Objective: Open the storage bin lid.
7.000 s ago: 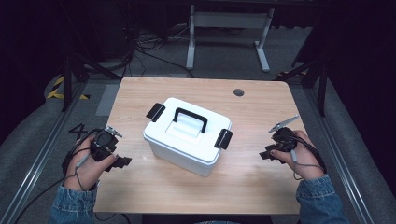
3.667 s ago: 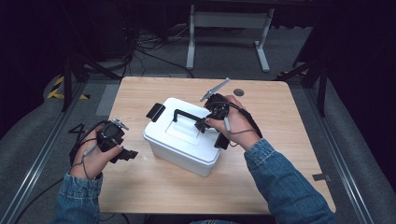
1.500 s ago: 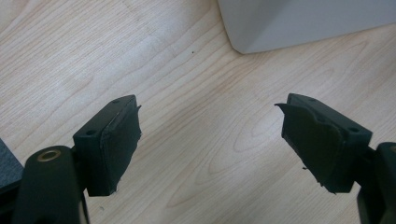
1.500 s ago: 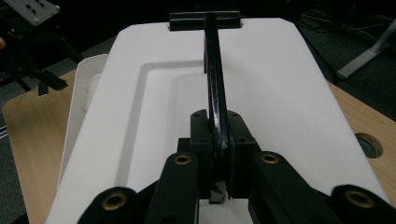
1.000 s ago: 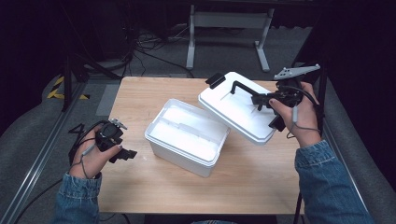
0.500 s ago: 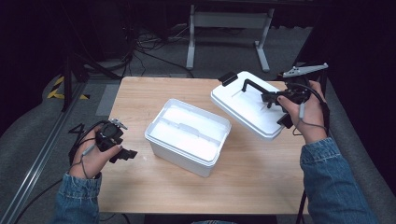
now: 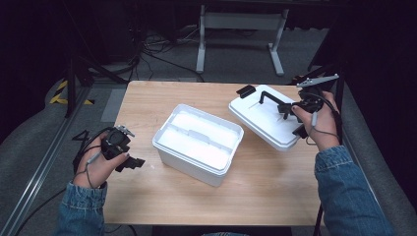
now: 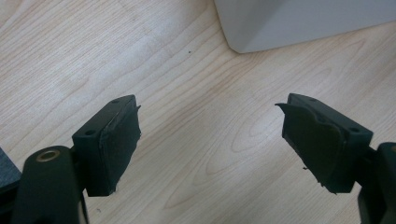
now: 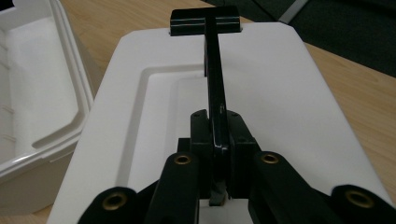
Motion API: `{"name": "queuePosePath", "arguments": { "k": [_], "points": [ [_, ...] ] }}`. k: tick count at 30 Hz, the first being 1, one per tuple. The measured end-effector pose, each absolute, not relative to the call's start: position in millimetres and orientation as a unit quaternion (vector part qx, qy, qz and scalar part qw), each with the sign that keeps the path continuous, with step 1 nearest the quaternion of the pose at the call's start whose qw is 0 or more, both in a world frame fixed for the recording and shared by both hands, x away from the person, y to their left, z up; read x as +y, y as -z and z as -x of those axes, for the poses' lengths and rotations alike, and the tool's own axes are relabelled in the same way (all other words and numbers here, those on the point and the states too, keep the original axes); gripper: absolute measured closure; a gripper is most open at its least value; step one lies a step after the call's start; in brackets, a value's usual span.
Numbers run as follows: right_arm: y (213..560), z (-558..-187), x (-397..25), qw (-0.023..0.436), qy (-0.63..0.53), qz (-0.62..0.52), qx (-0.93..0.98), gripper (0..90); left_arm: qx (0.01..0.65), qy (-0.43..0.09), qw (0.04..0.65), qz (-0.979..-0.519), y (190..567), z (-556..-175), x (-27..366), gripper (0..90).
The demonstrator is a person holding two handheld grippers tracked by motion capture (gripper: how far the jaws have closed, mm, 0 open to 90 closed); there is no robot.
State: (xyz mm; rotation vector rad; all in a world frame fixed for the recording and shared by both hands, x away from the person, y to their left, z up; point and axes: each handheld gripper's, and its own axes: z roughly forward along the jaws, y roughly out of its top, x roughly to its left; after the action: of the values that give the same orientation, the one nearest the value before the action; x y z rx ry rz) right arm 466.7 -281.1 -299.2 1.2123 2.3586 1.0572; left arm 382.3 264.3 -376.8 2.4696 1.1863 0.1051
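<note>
A white storage box (image 7: 199, 142) stands open at the middle of the wooden table (image 7: 162, 101), its inside white and bare. Its white lid (image 7: 263, 120) with a black handle (image 7: 275, 101) and black end latches is over the table's right side, tilted. My right gripper (image 7: 290, 109) is shut on that handle (image 9: 215, 100), and the lid (image 9: 275, 88) spreads out below the jaws beside the box (image 9: 37, 93). My left gripper (image 7: 129, 160) rests at the table's left edge, open, with bare wood between its jaws (image 8: 210, 140) and a corner of the box (image 8: 299, 23) ahead.
Beyond the table's far edge stand a white metal frame (image 7: 241, 29) and loose cables (image 7: 157, 49) on grey floor. A rail (image 7: 34, 182) runs along the left. The lid's far latch (image 9: 205, 21) points toward the table's edge.
The right gripper lifted the lid off the box by its handle and carried it to the right, now lower over the table's right side. The left gripper stayed put.
</note>
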Motion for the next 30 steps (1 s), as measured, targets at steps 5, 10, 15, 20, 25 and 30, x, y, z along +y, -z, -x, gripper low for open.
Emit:
{"name": "queuePosePath", "arguments": {
  "k": [5,10,15,20,25,30],
  "points": [
    [316,-471,-283,0.137,-0.356,-0.428,0.819,84.8,0.423,-0.039,0.197,-0.884,377,-382,264,20.0],
    [333,-474,-285,0.132,-0.35,-0.432,0.82,84.9,0.424,-0.039,0.198,-0.883,378,-383,264,19.9],
    [346,-476,-285,0.129,-0.347,-0.435,0.821,84.9,0.425,-0.036,0.197,-0.883,378,-383,265,19.9],
    [359,-477,-285,0.124,-0.342,-0.438,0.822,84.9,0.424,-0.038,0.197,-0.883,378,-383,265,19.9],
    [372,-478,-286,0.12,-0.339,-0.442,0.822,84.9,0.423,-0.038,0.197,-0.884,378,-383,265,19.9],
    [378,-479,-286,0.119,-0.333,-0.441,0.825,84.9,0.424,-0.038,0.197,-0.883,378,-384,265,19.9]
  ]
}}
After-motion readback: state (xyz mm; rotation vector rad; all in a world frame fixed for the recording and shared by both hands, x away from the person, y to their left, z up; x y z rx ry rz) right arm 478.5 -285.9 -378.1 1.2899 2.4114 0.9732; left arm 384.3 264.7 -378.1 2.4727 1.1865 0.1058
